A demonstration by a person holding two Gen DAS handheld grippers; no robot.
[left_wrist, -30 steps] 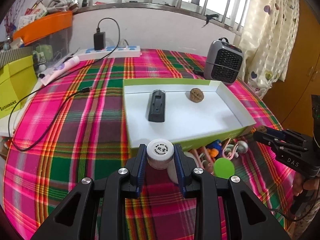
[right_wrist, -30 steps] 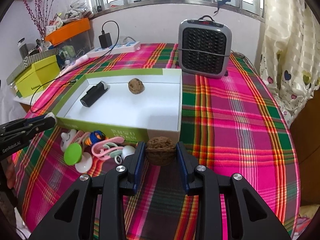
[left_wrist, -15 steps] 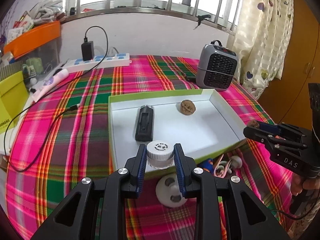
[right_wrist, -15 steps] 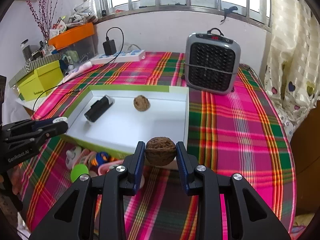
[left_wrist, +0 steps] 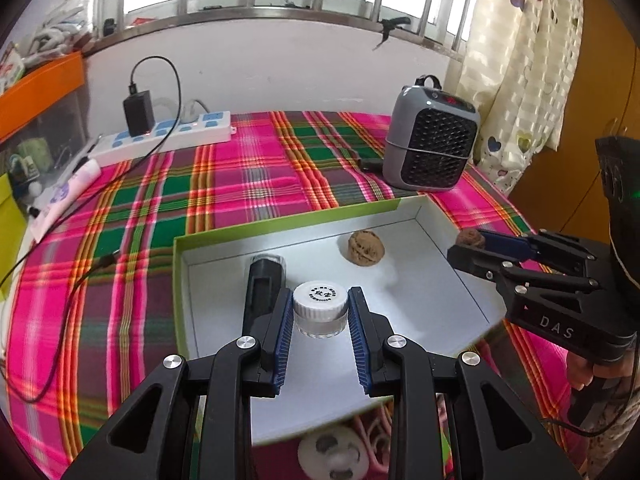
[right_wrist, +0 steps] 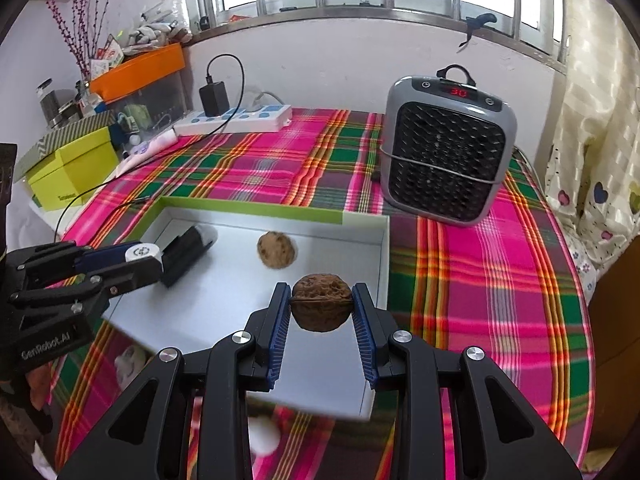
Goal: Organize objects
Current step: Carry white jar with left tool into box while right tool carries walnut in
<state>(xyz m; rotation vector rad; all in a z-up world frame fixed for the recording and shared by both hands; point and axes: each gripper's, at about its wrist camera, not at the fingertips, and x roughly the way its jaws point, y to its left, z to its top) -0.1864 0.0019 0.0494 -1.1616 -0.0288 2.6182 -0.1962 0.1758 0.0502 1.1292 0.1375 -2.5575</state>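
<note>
Left tool (left_wrist: 319, 322) pinches a white-capped jar (left_wrist: 320, 309) over the box tray (left_wrist: 280, 227), near its left edge. Right tool (right_wrist: 321, 312) pinches a walnut (right_wrist: 321, 302) over the tray's right side. Risk: a released walnut may roll; the jar may tip against the black device (left_wrist: 264, 286).

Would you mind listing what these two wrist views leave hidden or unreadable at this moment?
- Toys in front of the tray: left wrist view shows only a white round piece; the tray's front edge and the left gripper cover the rest.
- Jar cap print: too small to read.
- Held walnut: whether it touches the tray floor is unclear in the right wrist view.
- Orange-lidded bin contents: too small, blurred.
</note>
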